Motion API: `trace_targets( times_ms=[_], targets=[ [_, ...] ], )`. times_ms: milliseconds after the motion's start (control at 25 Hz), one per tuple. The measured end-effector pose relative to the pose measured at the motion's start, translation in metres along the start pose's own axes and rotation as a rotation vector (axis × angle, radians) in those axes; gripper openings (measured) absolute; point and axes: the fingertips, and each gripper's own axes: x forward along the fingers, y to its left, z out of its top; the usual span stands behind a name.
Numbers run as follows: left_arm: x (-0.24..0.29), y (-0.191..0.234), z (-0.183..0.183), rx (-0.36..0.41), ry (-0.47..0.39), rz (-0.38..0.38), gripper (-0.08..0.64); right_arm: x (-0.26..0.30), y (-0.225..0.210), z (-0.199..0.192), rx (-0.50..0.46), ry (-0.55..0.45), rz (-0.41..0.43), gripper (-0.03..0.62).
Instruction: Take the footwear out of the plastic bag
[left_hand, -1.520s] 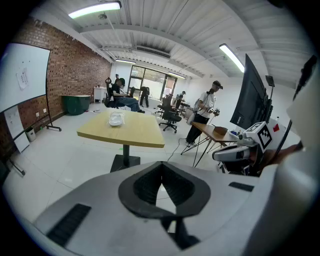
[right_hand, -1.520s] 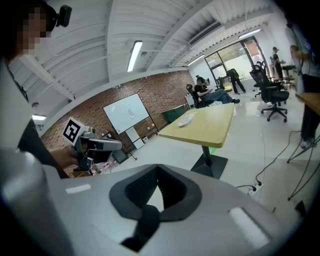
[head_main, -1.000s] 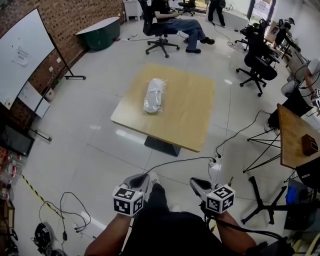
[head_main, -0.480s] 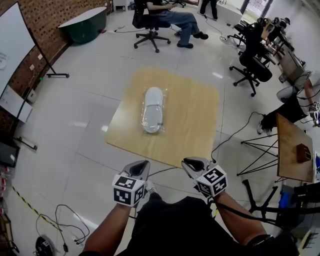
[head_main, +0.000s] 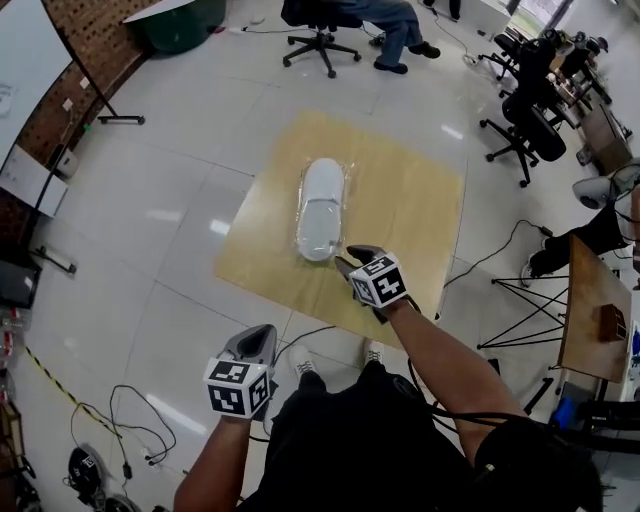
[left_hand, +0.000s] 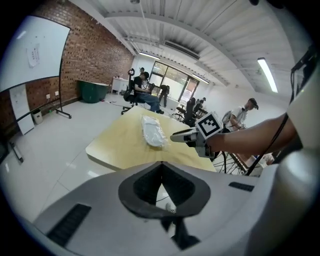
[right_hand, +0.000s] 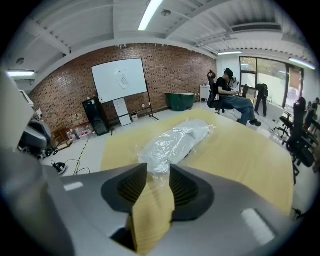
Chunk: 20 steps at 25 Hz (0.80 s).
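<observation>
A white shoe in a clear plastic bag (head_main: 322, 208) lies lengthwise on the square wooden table (head_main: 420, 200). My right gripper (head_main: 352, 256) reaches over the table's near part, its tips right at the bag's near end. In the right gripper view the bag (right_hand: 175, 142) fills the middle, and its crinkled plastic edge reaches between the opening jaws of the right gripper (right_hand: 159, 172), which do not press on it. My left gripper (head_main: 262, 336) hangs shut and holding nothing, low over the floor short of the table. The left gripper view shows the bag (left_hand: 152, 132) and the right gripper (left_hand: 176, 136) ahead.
Office chairs (head_main: 522, 135) and a seated person (head_main: 395, 20) are beyond the table. A whiteboard stand (head_main: 95, 95) is at the left, cables (head_main: 140, 425) lie on the floor near my feet, and a second table (head_main: 595, 330) with a brown box stands at the right.
I have stepped up to the table. The right gripper moved forward over its near edge to the bag's end and its jaws opened. The left gripper stayed low and shut.
</observation>
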Motion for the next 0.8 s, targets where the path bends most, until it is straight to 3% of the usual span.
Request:
trace_targets(
  times_ms=[200,280,320,360,520,640,800],
  targets=[
    [-0.013,0.006,-0.005,-0.124,-0.056,0.097,0.007,0.034,-0.007,-0.013,0.02,0.106,0.062,0.141],
    [-0.016,0.004,-0.011,-0.158,-0.062,0.123,0.006,0.037,-0.009,-0.018,0.04,0.122,0.086,0.104],
    [-0.017,0.004,-0.014,-0.166,-0.06,0.134,0.006,0.037,-0.007,-0.018,0.036,0.119,0.099,0.048],
    [-0.017,0.006,-0.015,-0.17,-0.056,0.143,0.006,0.036,-0.004,-0.017,0.016,0.114,0.112,0.002],
    [-0.008,0.015,-0.007,-0.162,-0.05,0.175,0.007,0.014,0.013,-0.022,-0.217,0.116,0.149,0.002],
    [0.009,0.013,0.012,-0.11,-0.048,0.168,0.006,-0.011,0.02,-0.048,-0.38,0.137,0.172,0.002],
    [0.058,-0.005,0.038,0.113,0.031,0.11,0.006,-0.04,0.019,-0.09,-0.477,0.185,0.216,0.002]
  ],
)
